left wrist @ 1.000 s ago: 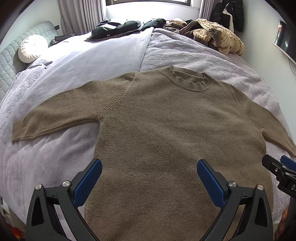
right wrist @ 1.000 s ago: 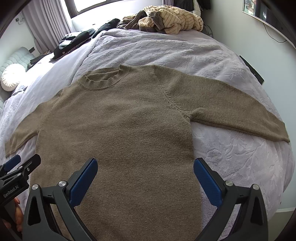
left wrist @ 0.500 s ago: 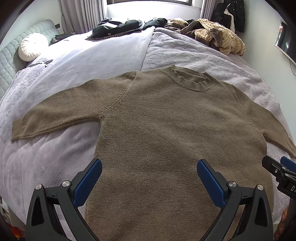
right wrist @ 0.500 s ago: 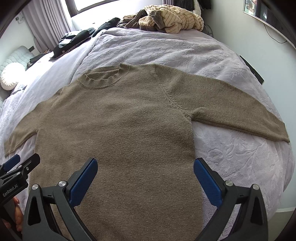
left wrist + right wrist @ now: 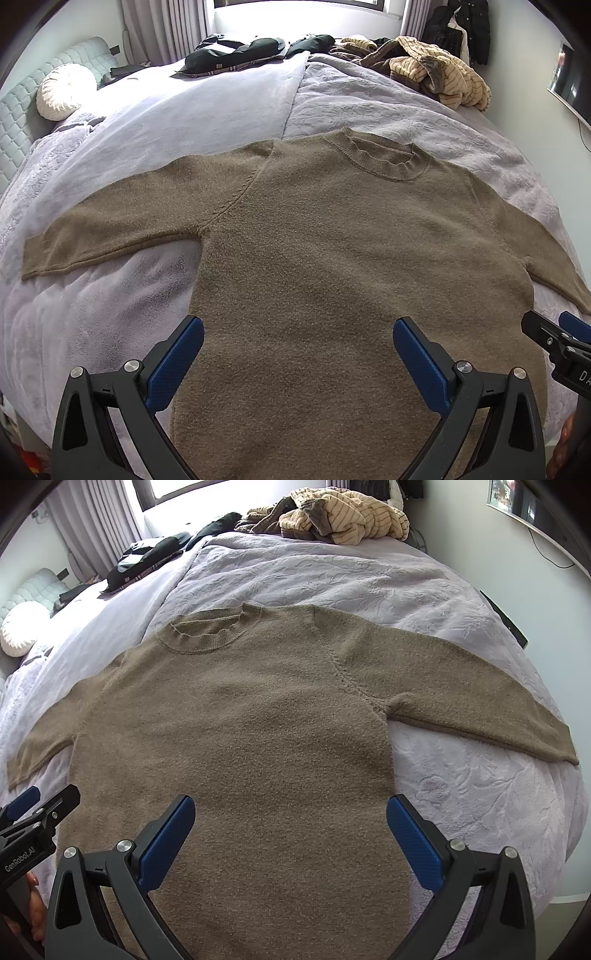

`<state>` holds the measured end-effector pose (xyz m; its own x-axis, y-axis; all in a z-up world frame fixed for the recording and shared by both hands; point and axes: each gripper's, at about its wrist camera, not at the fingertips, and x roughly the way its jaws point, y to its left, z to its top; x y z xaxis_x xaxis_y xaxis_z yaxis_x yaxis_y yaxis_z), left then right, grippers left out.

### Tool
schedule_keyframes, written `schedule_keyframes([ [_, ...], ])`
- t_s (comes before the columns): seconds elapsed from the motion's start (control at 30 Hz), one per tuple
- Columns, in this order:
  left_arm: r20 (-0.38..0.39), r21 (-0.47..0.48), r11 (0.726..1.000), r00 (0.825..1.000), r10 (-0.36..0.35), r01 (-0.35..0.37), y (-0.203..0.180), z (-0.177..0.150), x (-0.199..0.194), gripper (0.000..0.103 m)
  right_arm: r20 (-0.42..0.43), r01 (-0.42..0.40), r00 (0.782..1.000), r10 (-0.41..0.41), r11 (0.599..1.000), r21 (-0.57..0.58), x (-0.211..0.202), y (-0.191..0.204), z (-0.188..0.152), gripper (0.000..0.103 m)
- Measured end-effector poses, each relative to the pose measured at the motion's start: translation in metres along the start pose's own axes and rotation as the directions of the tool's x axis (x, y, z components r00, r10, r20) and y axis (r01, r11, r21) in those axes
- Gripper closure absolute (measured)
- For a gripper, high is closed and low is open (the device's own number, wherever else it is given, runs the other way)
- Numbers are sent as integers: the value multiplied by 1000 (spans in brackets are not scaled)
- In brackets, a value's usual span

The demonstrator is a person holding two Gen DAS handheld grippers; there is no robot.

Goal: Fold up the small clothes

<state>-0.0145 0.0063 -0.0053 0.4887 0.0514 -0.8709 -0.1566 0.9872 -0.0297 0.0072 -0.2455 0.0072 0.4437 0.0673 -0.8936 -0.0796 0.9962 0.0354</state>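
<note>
Left wrist view. My left fingers are spread wide and hold nothing, hovering over the near part of the brown knitted crew-neck sweater. The sweater lies flat, front up, on the lavender quilted bed, collar at the far end and both sleeves stretched out sideways; I judge this layout is meant to expose every edge before the first fold. The left sleeve reaches far left of my fingers, well apart from them. A heap of cream striped knitwear and a dark garment sit at the far edge, clear of the work.

Right wrist view. My right fingers are likewise fully parted and empty, above the sweater's lower body. The right sleeve extends to the right, beyond the right finger. The hem lies near, below the frame, so I cannot see it. No fold is yet made.
</note>
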Motion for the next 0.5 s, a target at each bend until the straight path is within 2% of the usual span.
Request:
schedule_keyframes([
  [0.5, -4, -4, 1000, 1000, 0, 0, 3, 1, 2, 0, -4, 1, 1000, -1, 1000, -3, 1, 2, -1, 0],
])
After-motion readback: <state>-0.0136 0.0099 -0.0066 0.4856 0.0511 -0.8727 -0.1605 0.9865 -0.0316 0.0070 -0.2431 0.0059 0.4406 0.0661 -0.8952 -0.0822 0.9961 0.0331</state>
